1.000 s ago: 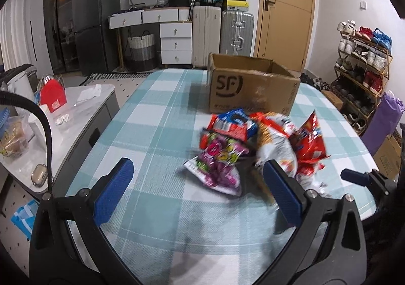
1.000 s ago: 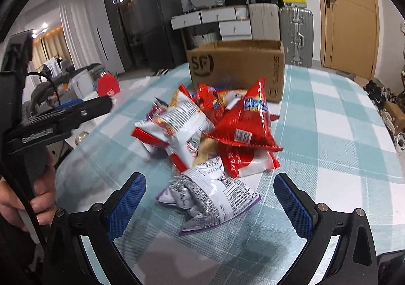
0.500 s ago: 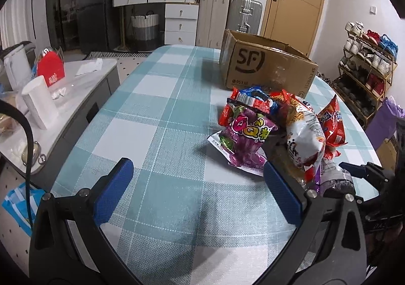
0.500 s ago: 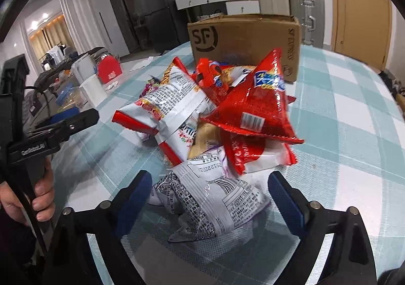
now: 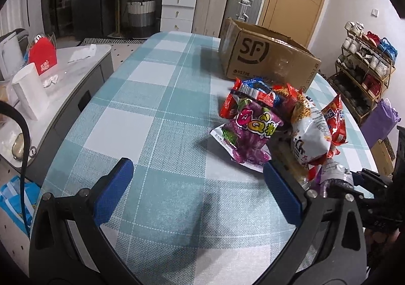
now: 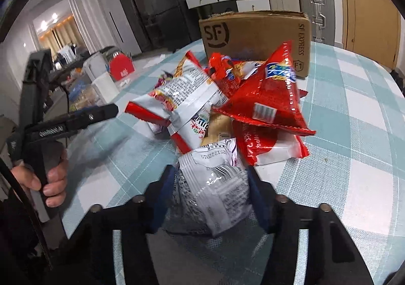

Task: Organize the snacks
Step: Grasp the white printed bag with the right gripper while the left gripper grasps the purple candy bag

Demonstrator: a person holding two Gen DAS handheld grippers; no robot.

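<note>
The right claw (image 6: 211, 194) grips a white bag (image 6: 215, 191) at the snack pile's (image 6: 227, 102) edge; the left claw (image 5: 197, 190) is wide above the desk (image 5: 152, 120).

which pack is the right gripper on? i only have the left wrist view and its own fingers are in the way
Observer: The right gripper is shut on the silver-white packet at the near edge of the pile.
Operator: is it off the table yet
Observer: Can't tell; its lower end is hidden behind the gripper.
Operator: anything lying on it
Observer: The red-and-white bag sits right behind it; I can't tell whether they overlap.
</note>
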